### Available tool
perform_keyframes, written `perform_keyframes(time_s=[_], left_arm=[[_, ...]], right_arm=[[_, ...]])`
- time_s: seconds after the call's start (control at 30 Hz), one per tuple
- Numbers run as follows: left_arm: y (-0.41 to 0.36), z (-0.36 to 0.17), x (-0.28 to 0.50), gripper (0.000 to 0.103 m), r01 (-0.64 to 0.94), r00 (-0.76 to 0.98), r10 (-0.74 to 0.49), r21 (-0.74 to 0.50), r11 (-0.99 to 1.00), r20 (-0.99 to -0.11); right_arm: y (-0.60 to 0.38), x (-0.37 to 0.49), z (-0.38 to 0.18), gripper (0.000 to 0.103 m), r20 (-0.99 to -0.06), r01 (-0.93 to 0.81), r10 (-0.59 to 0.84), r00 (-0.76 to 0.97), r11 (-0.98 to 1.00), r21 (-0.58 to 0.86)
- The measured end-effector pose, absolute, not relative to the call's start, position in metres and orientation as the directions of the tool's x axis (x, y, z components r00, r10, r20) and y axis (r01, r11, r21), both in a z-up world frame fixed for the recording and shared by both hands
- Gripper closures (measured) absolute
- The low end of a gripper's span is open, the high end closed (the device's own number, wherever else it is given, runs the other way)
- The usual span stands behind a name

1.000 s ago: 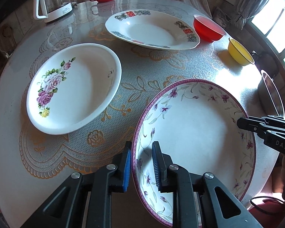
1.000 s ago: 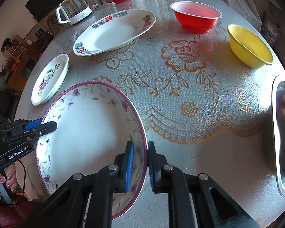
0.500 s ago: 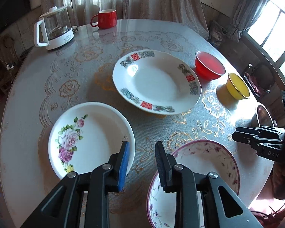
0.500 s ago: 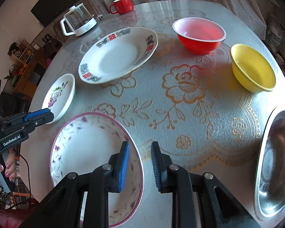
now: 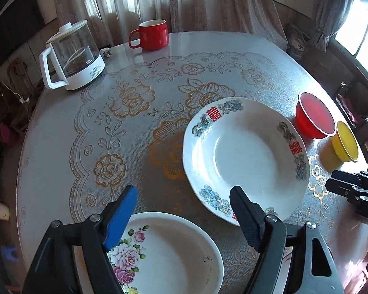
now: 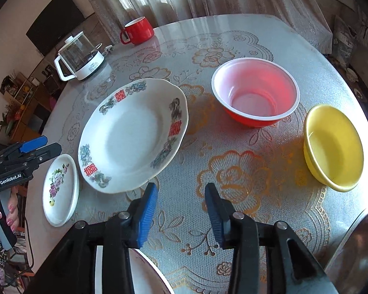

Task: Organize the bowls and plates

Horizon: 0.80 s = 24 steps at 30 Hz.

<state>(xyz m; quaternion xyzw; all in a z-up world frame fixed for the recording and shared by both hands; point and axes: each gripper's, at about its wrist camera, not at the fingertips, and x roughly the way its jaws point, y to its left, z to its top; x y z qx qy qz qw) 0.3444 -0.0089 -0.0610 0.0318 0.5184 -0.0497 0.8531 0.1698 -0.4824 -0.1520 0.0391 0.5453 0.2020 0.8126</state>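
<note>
Round table (image 6: 233, 36) under lace-pattern cover. Left gripper (image 5: 184, 210) spread wide, holding nothing, above rose plate (image 5: 169, 254) at near edge. Right gripper (image 6: 181, 210) parted, holding nothing, over bare cover. Mid-table: large patterned plate (image 6: 132, 134). Right edge: red bowl (image 6: 255, 95), yellow bowl (image 6: 333, 147). Far edge: kettle (image 5: 71, 56), red mug (image 5: 152, 34).

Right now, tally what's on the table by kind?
Plates: 3 (rose plate, red-character plate, third plate, mostly hidden)
Bowls: 2 (red bowl, yellow bowl)
Steel dish: 1
Mug: 1
Kettle: 1
Total: 8
</note>
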Motion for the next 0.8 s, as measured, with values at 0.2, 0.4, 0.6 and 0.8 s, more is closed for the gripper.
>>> perform_keyframes(time_s=[0.2, 0.4, 0.6, 0.8], left_arm=[[-0.014, -0.07, 0.361, 0.019, 0.118, 0.449, -0.028, 0.028, 0.993, -0.893], [-0.016, -0.077, 0.377, 0.013, 0.114, 0.442, -0.011, 0.045, 0.992, -0.897], [-0.017, -0.08, 0.391, 0.013, 0.11, 0.431, -0.011, 0.041, 0.993, -0.902], [-0.017, -0.086, 0.408, 0.012, 0.092, 0.399, -0.037, -0.001, 0.996, -0.916]], right_arm=[[-0.478, 0.185, -0.161, 0.062, -0.874, -0.252, 0.374, 0.311, 0.919, 0.303], [-0.471, 0.203, -0.171, 0.06, -0.87, -0.214, 0.389, 0.303, 0.917, 0.336], [-0.462, 0.216, -0.175, 0.059, -0.874, -0.204, 0.386, 0.294, 0.919, 0.338], [-0.457, 0.23, -0.184, 0.059, -0.863, -0.193, 0.431, 0.262, 0.9, 0.391]])
